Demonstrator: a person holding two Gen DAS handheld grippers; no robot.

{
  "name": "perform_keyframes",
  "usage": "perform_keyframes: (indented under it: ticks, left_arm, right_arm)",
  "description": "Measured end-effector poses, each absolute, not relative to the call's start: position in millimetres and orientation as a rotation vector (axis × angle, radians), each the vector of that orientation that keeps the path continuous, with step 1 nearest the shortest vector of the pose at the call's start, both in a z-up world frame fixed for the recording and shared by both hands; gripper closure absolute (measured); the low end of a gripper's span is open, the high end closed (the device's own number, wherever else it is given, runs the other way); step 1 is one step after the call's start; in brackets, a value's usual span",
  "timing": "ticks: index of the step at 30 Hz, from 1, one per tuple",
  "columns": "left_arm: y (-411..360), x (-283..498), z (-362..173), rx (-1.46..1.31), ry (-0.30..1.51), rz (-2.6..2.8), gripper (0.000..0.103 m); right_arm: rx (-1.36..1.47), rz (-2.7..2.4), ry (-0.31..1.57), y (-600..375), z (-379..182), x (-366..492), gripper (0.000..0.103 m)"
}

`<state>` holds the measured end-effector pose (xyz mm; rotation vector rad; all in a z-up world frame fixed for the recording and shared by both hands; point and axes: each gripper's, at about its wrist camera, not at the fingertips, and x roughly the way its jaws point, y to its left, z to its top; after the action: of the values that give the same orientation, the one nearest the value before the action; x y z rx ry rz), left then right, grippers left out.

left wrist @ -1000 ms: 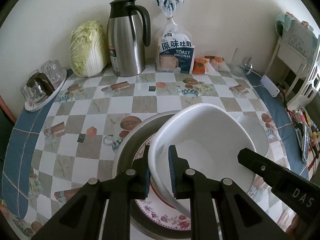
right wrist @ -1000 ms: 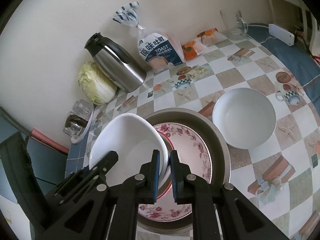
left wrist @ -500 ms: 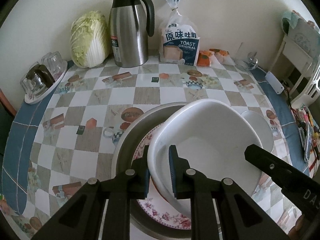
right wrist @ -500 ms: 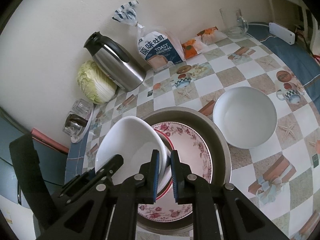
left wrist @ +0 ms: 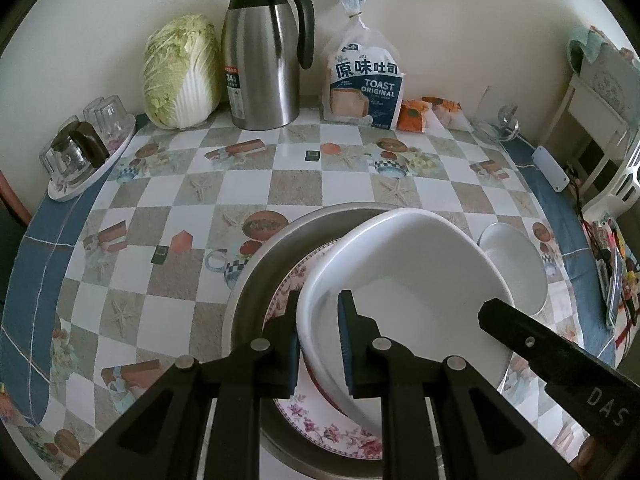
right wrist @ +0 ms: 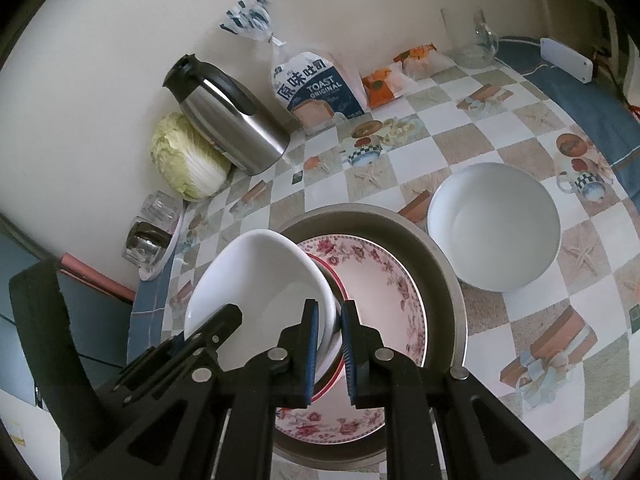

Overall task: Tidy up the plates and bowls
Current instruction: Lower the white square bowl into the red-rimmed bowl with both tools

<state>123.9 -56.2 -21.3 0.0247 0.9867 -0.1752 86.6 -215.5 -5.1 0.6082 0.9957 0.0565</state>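
Both grippers clamp one white dish (left wrist: 420,280) by opposite rims: left gripper (left wrist: 318,340) w/ jaws clenched on its near-left rim, right gripper (right wrist: 330,344) clenched on the other edge. Dish hangs tilted over a grey metal pan (right wrist: 440,256). In the pan: floral plate (right wrist: 384,280) w/ a red-rimmed plate under the dish, partly hidden. Round white bowl (right wrist: 494,236) sits empty on the checkered tablecloth (left wrist: 296,188), just beside the pan. At the back wall: steel carafe (left wrist: 262,60), cabbage (left wrist: 182,72), toast bag (left wrist: 364,80). Small tray (left wrist: 84,176) at left holds upturned glasses.
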Motion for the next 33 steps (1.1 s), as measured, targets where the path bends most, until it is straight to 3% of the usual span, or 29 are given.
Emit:
perform_keyframes:
  ticks: [21,33]
  left_arm:
    - [-57,131,-21,0.021,0.972,-0.172,0.084]
    - [-57,136,-22,-0.001,0.961,-0.182,0.076]
  right_arm:
    - [0.607,0.052,0.975,-217,-8,91,0.089]
    - [0.626,0.07,0.962,-218,-10,96,0.088]
